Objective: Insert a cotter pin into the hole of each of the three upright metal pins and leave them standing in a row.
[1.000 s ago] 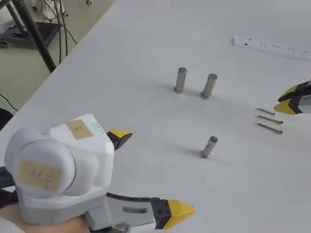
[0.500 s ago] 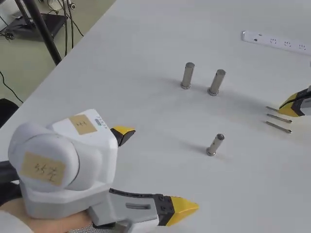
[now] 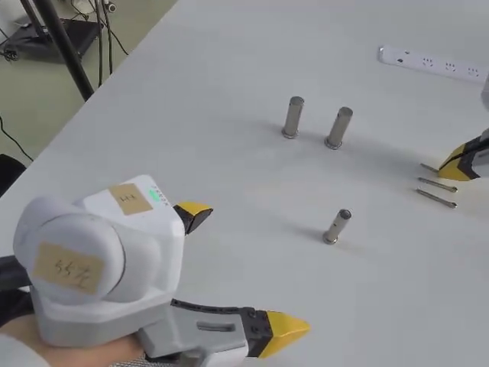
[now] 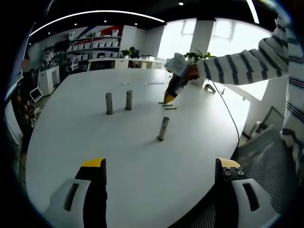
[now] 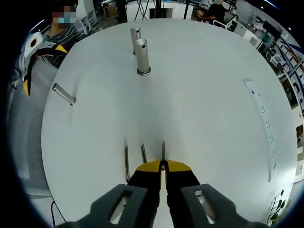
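Right gripper [image 5: 163, 165] edged nearer, jaws pinched on the near end of one cotter pin [image 5: 163, 148], lying lengthwise straight ahead, toward the table's [image 3: 229, 92] right side; left gripper [image 4: 160, 164] agape, farther off; metal pins [image 3: 293, 117] standing mid-table.

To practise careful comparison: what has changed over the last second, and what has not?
The right gripper has edged onto the end of one cotter pin, jaws shut around it. The left gripper, open, and the three metal pins stayed put.
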Motion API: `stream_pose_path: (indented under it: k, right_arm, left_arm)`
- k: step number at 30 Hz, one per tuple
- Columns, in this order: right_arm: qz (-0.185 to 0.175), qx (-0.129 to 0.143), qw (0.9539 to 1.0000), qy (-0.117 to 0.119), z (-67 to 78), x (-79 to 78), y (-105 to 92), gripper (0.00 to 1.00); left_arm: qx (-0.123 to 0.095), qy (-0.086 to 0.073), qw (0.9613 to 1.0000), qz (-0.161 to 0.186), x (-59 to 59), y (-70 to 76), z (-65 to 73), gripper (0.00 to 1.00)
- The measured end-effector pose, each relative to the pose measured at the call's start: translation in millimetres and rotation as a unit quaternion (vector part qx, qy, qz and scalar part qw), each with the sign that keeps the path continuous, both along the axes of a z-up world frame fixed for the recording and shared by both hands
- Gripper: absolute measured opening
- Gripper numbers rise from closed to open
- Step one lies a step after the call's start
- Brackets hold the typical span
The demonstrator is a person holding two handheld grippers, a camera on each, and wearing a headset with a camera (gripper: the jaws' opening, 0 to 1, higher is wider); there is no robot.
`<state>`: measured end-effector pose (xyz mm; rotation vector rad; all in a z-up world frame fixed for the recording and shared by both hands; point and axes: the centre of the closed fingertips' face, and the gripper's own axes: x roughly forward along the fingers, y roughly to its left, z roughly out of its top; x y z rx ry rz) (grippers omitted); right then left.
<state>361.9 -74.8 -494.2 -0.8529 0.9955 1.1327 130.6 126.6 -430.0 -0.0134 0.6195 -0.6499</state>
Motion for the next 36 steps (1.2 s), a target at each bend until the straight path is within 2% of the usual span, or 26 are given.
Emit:
stream_pose_path:
  k: [8, 14, 16, 18, 21, 28, 36]
  right_arm:
    - [-0.002, -0.021, 0.9993, 0.033, -3.1, 1.5, -1.5, 0.0]
    - [0.01, -0.022, 0.9991, 0.035, -3.0, -0.5, -0.8, 0.0]
    - [0.012, -0.012, 0.9994, 0.03, -2.3, -2.3, -1.8, 0.0]
    - [-0.01, -0.002, 0.9995, 0.03, -2.0, -2.9, -2.2, 0.0]
    - [-0.015, -0.001, 0.9995, 0.027, -2.3, -3.0, -2.7, 0.0]
    - [-0.029, 0.0, 0.9994, 0.018, 1.4, -5.1, 3.9, 0.0]
    - [-0.008, 0.001, 1.0, -0.006, 16.0, -12.3, 8.7, 0.0]
  left_arm:
    - [0.001, 0.0, 1.0, -0.005, 1.1, -1.3, 0.6, 0.94]
    - [0.001, 0.0, 1.0, -0.004, 2.6, -0.8, 1.7, 0.93]
    - [-0.001, -0.001, 1.0, -0.003, 2.7, -0.9, 2.5, 0.93]
    - [-0.001, -0.003, 1.0, -0.003, 2.7, -0.7, 3.2, 0.93]
    - [0.001, -0.002, 1.0, 0.001, 2.9, 0.7, 3.1, 0.93]
    - [0.005, -0.012, 0.9999, 0.008, 3.1, 4.9, 10.7, 0.93]
    - [0.005, -0.02, 0.9997, 0.011, 2.4, 5.4, 16.4, 0.92]
